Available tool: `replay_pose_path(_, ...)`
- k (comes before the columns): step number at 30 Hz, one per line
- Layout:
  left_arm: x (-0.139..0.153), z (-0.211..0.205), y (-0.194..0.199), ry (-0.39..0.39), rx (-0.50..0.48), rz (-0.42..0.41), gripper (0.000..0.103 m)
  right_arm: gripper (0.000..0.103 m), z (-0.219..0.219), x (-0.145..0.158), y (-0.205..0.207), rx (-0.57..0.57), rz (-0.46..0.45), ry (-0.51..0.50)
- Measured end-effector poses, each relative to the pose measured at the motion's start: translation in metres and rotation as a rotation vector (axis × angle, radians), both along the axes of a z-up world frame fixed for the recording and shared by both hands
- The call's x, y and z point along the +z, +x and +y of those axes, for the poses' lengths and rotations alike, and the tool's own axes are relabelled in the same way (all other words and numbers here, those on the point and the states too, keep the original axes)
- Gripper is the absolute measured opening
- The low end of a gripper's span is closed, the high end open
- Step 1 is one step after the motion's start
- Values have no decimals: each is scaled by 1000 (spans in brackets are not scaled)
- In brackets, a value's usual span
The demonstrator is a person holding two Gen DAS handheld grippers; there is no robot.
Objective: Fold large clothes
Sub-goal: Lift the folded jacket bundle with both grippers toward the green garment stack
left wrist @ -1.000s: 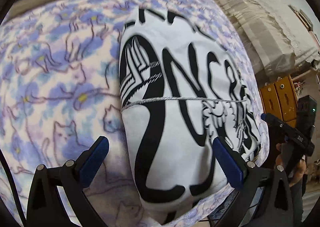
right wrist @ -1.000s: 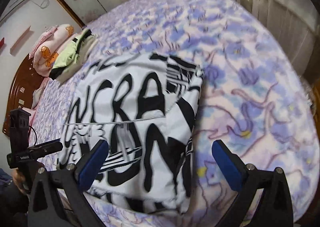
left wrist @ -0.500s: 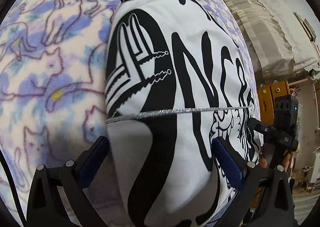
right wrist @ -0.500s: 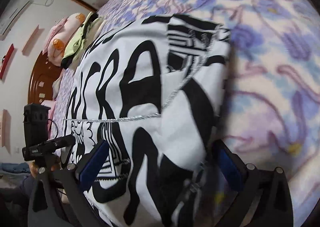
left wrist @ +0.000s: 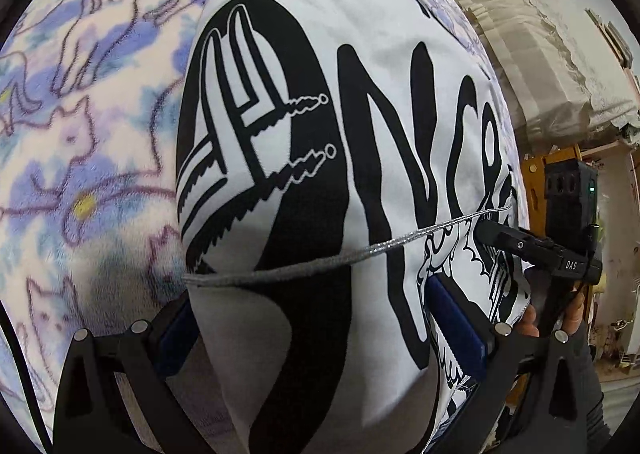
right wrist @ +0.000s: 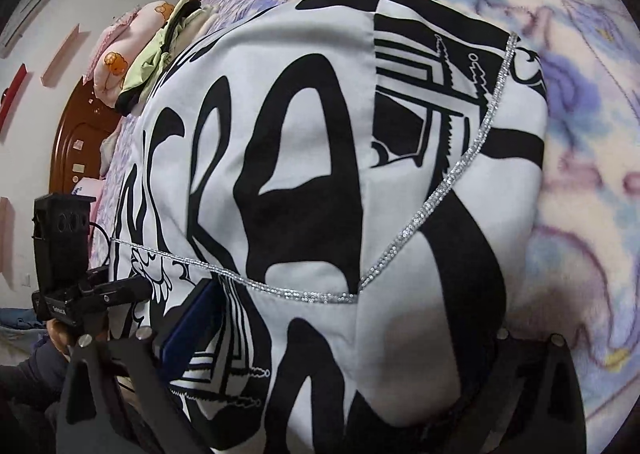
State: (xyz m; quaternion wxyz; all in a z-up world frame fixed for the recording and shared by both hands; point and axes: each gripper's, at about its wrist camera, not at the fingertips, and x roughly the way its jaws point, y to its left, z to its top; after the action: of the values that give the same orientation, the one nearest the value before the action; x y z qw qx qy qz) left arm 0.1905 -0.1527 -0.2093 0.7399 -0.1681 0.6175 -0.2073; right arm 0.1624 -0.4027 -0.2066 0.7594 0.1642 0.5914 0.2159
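In the left wrist view, the white garment with bold black lettering lies partly folded on a plush bedspread printed with lilac cats, filling the frame from 12 o'clock down to 6. The left gripper stands wide, its blue pads straddling the near fabric edge without pinching it; a silver braided cord runs across the cloth from 8 toward 3 o'clock, where the right gripper comes in. In the right wrist view, the same garment spreads across the centre, and the right gripper's wide jaws are starting to close over the near hem at 6 o'clock, fabric between them but not yet pressed; the left gripper shows at 9 o'clock. The cloth looks soft, light and limp, a smooth knit that would drape and sag, so taking both near corners at the hem seems the best hold. The sequinned trim looks slightly stiffer.
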Motion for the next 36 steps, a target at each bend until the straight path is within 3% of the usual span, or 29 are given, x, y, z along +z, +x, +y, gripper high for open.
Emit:
replay_pose_path(3, 0, -7, 2, 16, -17, 2, 102, 85, -1, 3, -3, -5, -20, 5)
replay_pose_path(5, 3, -14, 3, 3, -39, -5, 87, 77, -1, 6, -5, -13, -24, 15)
replay_pose_path(10, 19, -23, 4, 55, -33, -47, 60, 49, 8, 28, -14, -9, -72, -25)
replay_pose_path(13, 35, -24, 1, 64, -28, -89, 49, 31, 16, 49, -24, -23, -119, -36)
replay_pose_path(15, 49, -24, -5, 91, -30, -124, 45, 27, 27, 65, -31, -29, -151, -60)
replay_pose_path(19, 75, -13, -17, 128, -23, -179, 43, 24, 54, 90, -50, -18, -197, -104)
replay_pose_path(27, 142, 68, -39, 145, 23, -234, 43, 23, 128, 141, -69, 40, -265, -38)
replay_pose_path(32, 196, 144, -31, 169, 64, -272, 43, 23, 196, 183, -44, 94, -318, 33)
replay_pose_path(36, 239, 204, -1, 212, 83, -309, 43, 23, 253, 215, -5, 145, -362, 50)
